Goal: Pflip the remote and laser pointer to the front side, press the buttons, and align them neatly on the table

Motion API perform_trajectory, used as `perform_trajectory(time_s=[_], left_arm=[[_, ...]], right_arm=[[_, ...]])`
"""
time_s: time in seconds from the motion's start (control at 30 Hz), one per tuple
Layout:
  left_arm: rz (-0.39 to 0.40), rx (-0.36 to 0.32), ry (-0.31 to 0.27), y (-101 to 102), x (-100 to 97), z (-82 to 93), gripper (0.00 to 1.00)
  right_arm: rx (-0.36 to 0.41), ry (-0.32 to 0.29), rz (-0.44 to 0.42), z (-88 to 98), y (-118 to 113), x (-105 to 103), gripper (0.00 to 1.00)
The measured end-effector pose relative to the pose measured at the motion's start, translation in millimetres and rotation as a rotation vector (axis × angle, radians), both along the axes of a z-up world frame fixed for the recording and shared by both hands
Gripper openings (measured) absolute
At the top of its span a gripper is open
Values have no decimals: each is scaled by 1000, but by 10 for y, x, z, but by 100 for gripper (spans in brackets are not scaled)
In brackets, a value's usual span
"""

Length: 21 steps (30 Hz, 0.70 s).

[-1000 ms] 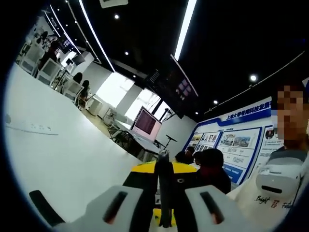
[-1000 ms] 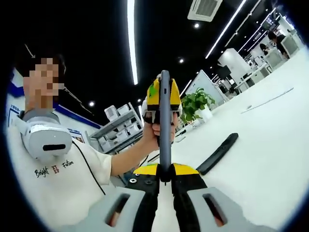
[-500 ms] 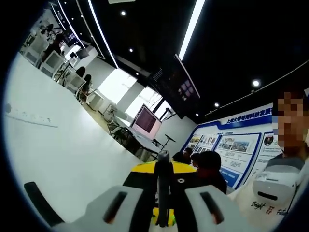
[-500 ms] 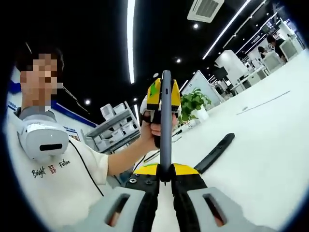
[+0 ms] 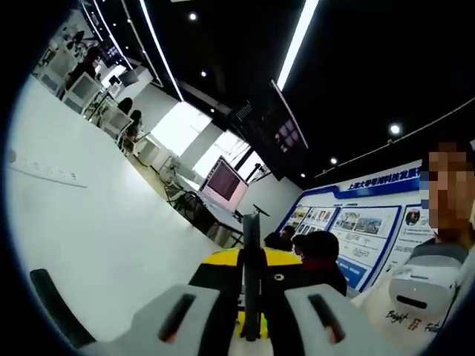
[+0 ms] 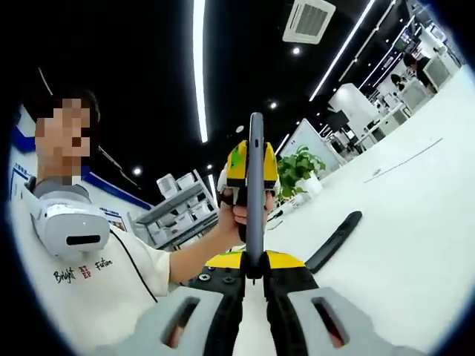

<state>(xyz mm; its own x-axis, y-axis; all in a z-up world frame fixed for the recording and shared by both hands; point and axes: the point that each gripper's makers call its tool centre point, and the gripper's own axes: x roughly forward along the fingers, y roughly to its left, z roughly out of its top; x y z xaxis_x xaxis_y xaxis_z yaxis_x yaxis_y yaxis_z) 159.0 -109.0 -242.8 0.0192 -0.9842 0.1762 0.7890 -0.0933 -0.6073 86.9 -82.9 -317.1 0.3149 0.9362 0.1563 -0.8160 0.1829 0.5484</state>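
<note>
We see the right claw (image 6: 254, 285) at the bottom of the right gripper view. Its two jaws are pressed onto the near end of a thin dark remote (image 6: 254, 194). The remote stands straight up from the jaws, and we look at its narrow edge, so we cannot tell which face is the front.

At the top end of the remote we see the left claw (image 6: 251, 165), a yellow and black one with a green patch. A person's hand (image 6: 236, 213) holds it just below that. The hand's arm runs down to a white shirt (image 6: 82, 285) with small writing on it.

In the left gripper view the left claw (image 5: 252, 311) is at the bottom. Its jaws are pressed together on the same thin remote (image 5: 251, 274). Just past the jaws is the yellow and black body of the other claw (image 5: 252, 261), touching the far end of the remote. So both claws pinch one remote between them, up in the air above the white surface (image 6: 415, 259).

A long dark stick-like thing, the laser pointer (image 6: 333, 241), lies flat on the surface beside the remote, a little way off from it. In the left gripper view it shows as a dark bar (image 5: 56, 304) on the surface (image 5: 96, 230) near the left claw.

Behind the remote there is a green plant (image 6: 300, 165).
</note>
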Motion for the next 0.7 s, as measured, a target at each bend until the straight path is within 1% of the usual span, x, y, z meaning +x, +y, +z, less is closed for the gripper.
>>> perform_trajectory(time_s=[0.23, 0.47, 0.57, 0.6, 0.67, 0.7], left_arm=[[-3, 15, -8, -2, -1, -27, 12], [-20, 6, 8, 2, -42, -24, 12], [-25, 6, 16, -8, -71, -28, 11], [-8, 14, 5, -5, -68, -38, 11], [-13, 5, -11, 1, -100, -21, 10], [1, 11, -13, 1, -84, -25, 10]], right_arm=[[-17, 2, -2, -21, 4, 3, 12], [-22, -7, 2, -17, 15, -16, 12], [-36, -16, 0, -26, 36, -21, 12], [-43, -18, -7, -34, 38, -13, 12], [-44, -25, -4, -31, 43, -19, 12], [-43, -23, -5, -29, 44, -18, 12]])
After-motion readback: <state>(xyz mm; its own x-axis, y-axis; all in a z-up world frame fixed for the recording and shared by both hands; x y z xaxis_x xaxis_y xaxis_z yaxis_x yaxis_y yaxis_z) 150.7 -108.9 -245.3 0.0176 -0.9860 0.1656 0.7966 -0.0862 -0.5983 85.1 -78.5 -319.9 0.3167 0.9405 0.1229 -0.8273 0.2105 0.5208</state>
